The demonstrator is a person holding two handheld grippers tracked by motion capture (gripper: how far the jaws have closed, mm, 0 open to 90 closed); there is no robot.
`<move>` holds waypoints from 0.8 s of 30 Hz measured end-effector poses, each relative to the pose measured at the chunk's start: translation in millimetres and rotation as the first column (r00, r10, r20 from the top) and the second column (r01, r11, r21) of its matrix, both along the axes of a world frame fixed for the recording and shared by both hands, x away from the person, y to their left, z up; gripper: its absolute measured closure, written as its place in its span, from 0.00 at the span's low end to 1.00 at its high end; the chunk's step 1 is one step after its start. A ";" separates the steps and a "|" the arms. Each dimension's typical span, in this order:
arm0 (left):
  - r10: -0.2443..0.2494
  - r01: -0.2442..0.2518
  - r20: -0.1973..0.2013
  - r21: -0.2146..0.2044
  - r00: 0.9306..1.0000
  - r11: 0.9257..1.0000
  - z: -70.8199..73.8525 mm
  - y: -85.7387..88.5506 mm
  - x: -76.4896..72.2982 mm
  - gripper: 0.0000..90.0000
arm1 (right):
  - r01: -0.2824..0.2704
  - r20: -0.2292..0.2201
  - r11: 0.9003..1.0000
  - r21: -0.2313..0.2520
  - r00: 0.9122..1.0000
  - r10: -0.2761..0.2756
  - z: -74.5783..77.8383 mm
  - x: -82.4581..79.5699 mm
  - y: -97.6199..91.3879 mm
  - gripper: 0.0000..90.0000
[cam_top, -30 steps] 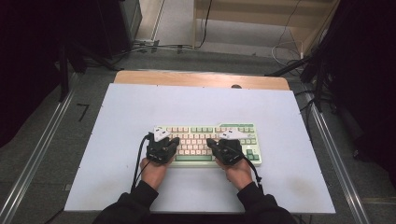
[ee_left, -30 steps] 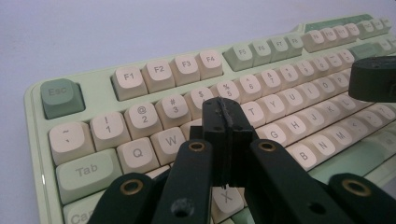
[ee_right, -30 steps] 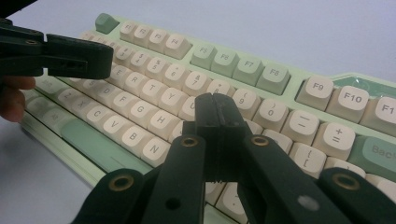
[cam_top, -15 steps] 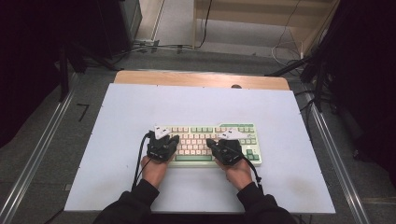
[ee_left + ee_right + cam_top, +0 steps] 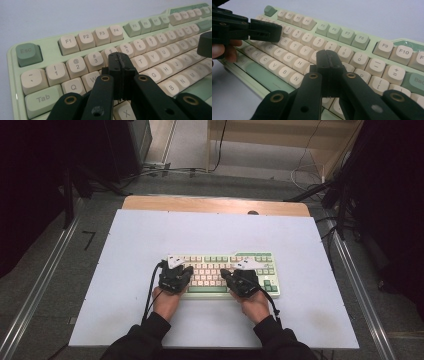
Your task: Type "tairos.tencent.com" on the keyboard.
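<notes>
With both pairs of jaws pressed fully together and holding nothing, the left gripper (image 5: 119, 65) hangs over the letter keys at the left end of the keyboard (image 5: 226, 272), near the E and R caps, and the right gripper (image 5: 328, 63) hangs over the right half, near I and O. Directly beneath both tips, the keyboard lies on the white table (image 5: 150, 235) with its long axis running from one hand to the other, so each hand is nearer its own half, and any key press appears to call for a short drop straight down.
</notes>
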State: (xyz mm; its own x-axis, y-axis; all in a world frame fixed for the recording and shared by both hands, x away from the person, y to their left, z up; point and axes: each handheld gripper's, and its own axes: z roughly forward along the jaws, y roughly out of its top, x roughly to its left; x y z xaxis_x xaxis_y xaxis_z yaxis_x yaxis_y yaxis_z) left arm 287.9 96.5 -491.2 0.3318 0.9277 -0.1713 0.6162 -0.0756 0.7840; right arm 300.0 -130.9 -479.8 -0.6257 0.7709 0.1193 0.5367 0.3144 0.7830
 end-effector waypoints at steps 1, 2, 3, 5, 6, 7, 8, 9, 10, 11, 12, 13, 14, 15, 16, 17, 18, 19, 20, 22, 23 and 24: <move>0.001 -0.001 0.011 0.001 1.000 1.000 1.7 0.0 -1.0 1.00 | -0.002 0.001 1.000 -0.001 1.000 0.002 -0.1 -0.2 0.2 0.97; 0.001 -0.001 0.017 0.004 1.000 1.000 3.3 0.3 -1.8 1.00 | -0.001 -0.001 1.000 0.000 1.000 0.001 0.1 -0.5 0.4 0.97; 0.003 -0.003 0.021 -0.003 1.000 1.000 4.6 0.8 -2.4 1.00 | -0.003 0.002 1.000 0.000 1.000 0.003 0.1 -0.6 0.5 0.97; 0.004 -0.003 0.029 -0.009 1.000 1.000 6.6 1.7 -3.5 1.00 | -0.005 0.000 1.000 0.002 1.000 0.005 0.2 -1.2 1.0 0.97; 0.004 -0.004 0.027 -0.011 1.000 1.000 7.1 2.0 -3.9 1.00 | -0.007 -0.001 1.000 0.002 1.000 0.007 0.2 -1.6 1.3 0.97; 0.003 -0.003 0.028 -0.012 1.000 1.000 7.4 2.5 -4.2 1.00 | -0.010 0.000 1.000 0.000 1.000 0.010 0.1 -1.9 1.6 0.97; 0.005 -0.004 0.029 -0.014 1.000 1.000 7.6 2.7 -4.3 1.00 | -0.011 -0.001 1.000 -0.001 1.000 0.011 0.1 -2.3 2.1 0.97; 0.005 -0.004 0.028 -0.016 1.000 1.000 7.8 2.9 -4.4 1.00 | -0.015 -0.001 1.000 0.000 1.000 0.015 0.0 -2.7 2.7 0.97; 0.006 -0.005 0.029 -0.018 1.000 1.000 7.9 3.1 -4.5 1.00 | -0.017 -0.003 1.000 0.002 1.000 0.017 -0.2 -3.2 3.6 0.97; 0.005 -0.005 0.029 -0.018 1.000 1.000 8.0 3.3 -4.5 1.00 | -0.020 -0.002 1.000 0.000 1.000 0.020 -0.6 -3.4 4.2 0.97; 0.005 -0.005 0.027 -0.018 1.000 1.000 8.0 3.3 -4.5 1.00 | -0.022 -0.002 1.000 -0.001 1.000 0.022 -0.9 -3.8 5.1 0.97; 0.005 -0.004 0.027 -0.018 1.000 1.000 7.9 3.3 -4.5 1.00 | -0.025 -0.003 1.000 -0.004 1.000 0.025 -1.6 -3.8 5.8 0.97; 0.004 -0.004 0.026 -0.019 1.000 1.000 7.8 3.2 -4.4 1.00 | -0.026 -0.007 1.000 -0.003 1.000 0.026 -2.5 -4.2 7.1 0.97; 0.004 -0.004 0.025 -0.020 1.000 1.000 7.7 3.1 -4.3 1.00 | -0.028 -0.010 1.000 -0.004 1.000 0.028 -3.2 -4.7 8.5 0.97; 0.004 -0.004 0.024 -0.020 1.000 1.000 7.7 3.0 -4.3 1.00 | -0.034 -0.010 0.999 -0.005 0.999 0.033 -3.8 -5.1 9.7 0.97; 0.004 -0.003 0.024 -0.019 1.000 1.000 7.6 3.0 -4.2 1.00 | -0.039 -0.011 0.999 -0.008 0.999 0.039 -4.3 -5.7 11.1 0.97; 0.004 -0.004 0.024 -0.019 1.000 1.000 7.6 3.0 -4.2 1.00 | -0.042 -0.012 0.999 -0.007 0.999 0.042 -5.0 -6.2 12.5 0.97; 0.004 -0.003 0.024 -0.020 1.000 1.000 7.6 3.1 -4.1 1.00 | -0.046 -0.014 0.999 -0.011 0.999 0.046 -5.4 -6.7 13.6 0.97; 0.004 -0.003 0.024 -0.021 1.000 1.000 7.5 3.1 -4.0 1.00 | -0.052 -0.012 0.999 -0.014 0.999 0.052 -6.2 -7.0 14.7 0.97; 0.003 -0.003 0.023 -0.020 1.000 1.000 7.3 3.3 -3.9 1.00 | -0.055 -0.016 0.998 -0.016 0.998 0.055 -7.1 -7.6 16.4 0.97; 0.003 -0.002 0.023 -0.021 1.000 1.000 7.3 3.3 -3.9 1.00 | -0.057 -0.016 0.998 -0.018 0.998 0.057 -7.4 -7.7 16.9 0.97; 0.003 -0.002 0.023 -0.021 1.000 1.000 7.4 3.2 -3.9 1.00 | -0.058 -0.017 0.998 -0.017 0.998 0.057 -7.6 -7.8 17.4 0.97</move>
